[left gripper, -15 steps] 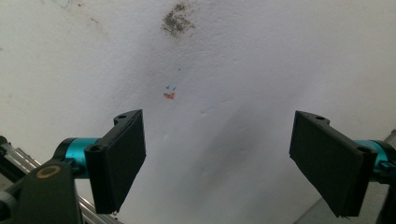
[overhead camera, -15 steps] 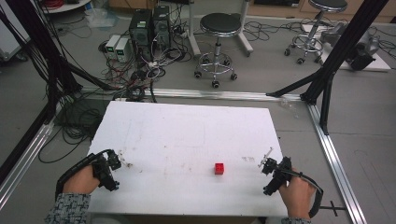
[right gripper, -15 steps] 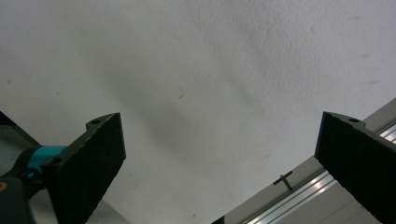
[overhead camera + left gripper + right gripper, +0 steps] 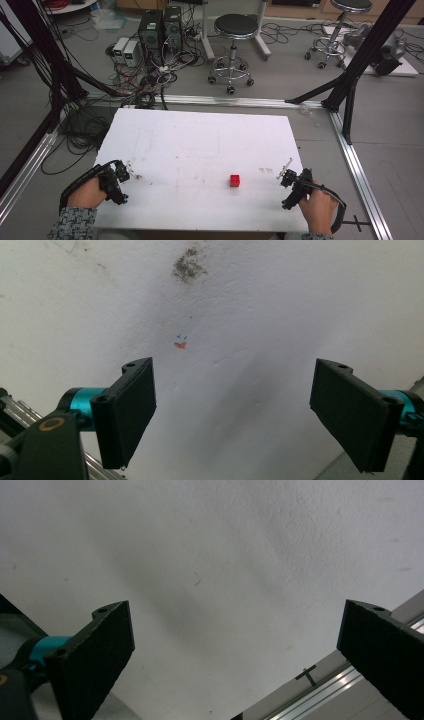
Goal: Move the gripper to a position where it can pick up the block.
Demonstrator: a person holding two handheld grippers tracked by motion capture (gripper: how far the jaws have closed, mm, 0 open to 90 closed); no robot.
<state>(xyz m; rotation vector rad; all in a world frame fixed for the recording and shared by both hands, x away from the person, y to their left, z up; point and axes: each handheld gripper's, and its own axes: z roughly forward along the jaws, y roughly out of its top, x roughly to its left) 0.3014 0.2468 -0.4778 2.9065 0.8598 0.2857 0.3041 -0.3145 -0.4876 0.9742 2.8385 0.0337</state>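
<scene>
Red cube is your landmark: sits alone on white table, toward near edge, right of middle.

Your right gripper now sits right of cube, well apart, jaws spread wide, holding nothing. Compared with half second ago it looks barely shifted; no clear closing on cube yet.

Your left gripper far left of cube, jaws also wide apart, empty, over bare stained tabletop.

Cube unmoved since then. Judgement: reach not begun; right gripper is nearer, likely your picker.
</scene>
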